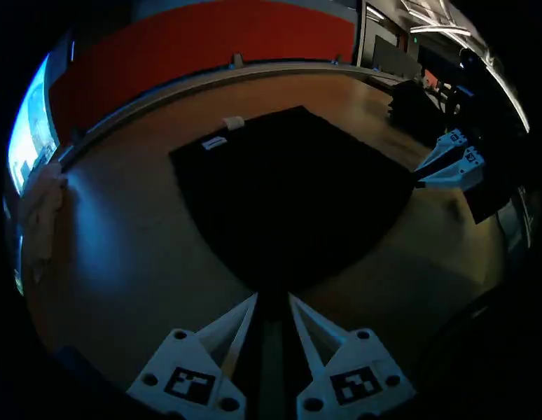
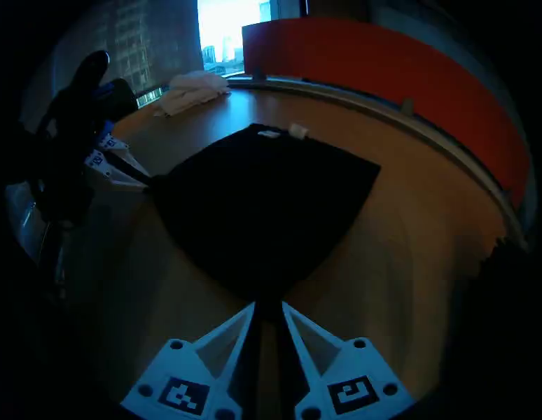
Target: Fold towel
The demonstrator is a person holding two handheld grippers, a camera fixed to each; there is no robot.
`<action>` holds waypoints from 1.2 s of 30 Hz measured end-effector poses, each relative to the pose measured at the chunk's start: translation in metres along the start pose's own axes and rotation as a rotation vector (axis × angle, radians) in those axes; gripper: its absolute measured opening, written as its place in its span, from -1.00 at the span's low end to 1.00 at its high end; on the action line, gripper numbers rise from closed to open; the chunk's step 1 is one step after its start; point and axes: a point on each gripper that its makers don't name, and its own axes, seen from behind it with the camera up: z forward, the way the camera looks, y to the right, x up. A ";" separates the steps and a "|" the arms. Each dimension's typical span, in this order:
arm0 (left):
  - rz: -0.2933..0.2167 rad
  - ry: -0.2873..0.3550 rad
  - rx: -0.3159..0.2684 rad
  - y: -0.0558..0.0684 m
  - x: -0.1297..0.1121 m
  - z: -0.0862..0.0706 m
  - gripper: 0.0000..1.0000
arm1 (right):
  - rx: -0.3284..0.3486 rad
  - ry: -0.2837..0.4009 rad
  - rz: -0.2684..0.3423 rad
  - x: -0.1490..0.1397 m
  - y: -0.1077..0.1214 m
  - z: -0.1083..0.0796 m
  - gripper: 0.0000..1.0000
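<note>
A black towel (image 1: 292,196) (image 2: 264,203) lies spread flat on the wooden table (image 1: 131,245) (image 2: 411,231), with a white tag (image 1: 215,143) (image 2: 269,133) at its far corner. In the left gripper view my left gripper (image 1: 272,299) is shut on the towel's near corner, dark cloth running between its white fingers (image 1: 229,332). My right gripper (image 2: 269,306) pinches the neighbouring corner the same way. Each view also shows the other gripper at a side corner of the towel: the right one (image 1: 419,178) and the left one (image 2: 150,183), held by a dark hand.
A red partition (image 1: 201,42) (image 2: 411,70) runs behind the table's curved far rim (image 1: 201,80). A pale crumpled cloth (image 1: 40,203) (image 2: 194,87) lies near a bright window (image 2: 232,28). Dark equipment (image 1: 411,105) stands at the table's right end.
</note>
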 end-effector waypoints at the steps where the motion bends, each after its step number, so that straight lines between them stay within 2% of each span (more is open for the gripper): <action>1: -0.002 0.002 0.001 0.000 0.001 -0.001 -0.71 | 0.000 0.005 0.001 0.002 0.000 -0.001 -0.77; 16: -0.040 0.020 0.026 -0.001 0.028 -0.029 -0.71 | -0.012 0.102 0.027 0.048 -0.003 -0.033 -0.77; 26: -0.058 0.034 0.020 0.010 0.046 -0.059 -0.71 | -0.034 0.146 0.031 0.067 -0.001 -0.065 -0.77; 36: -0.078 0.045 0.017 0.017 0.056 -0.084 -0.71 | -0.032 0.160 0.032 0.074 -0.006 -0.087 -0.77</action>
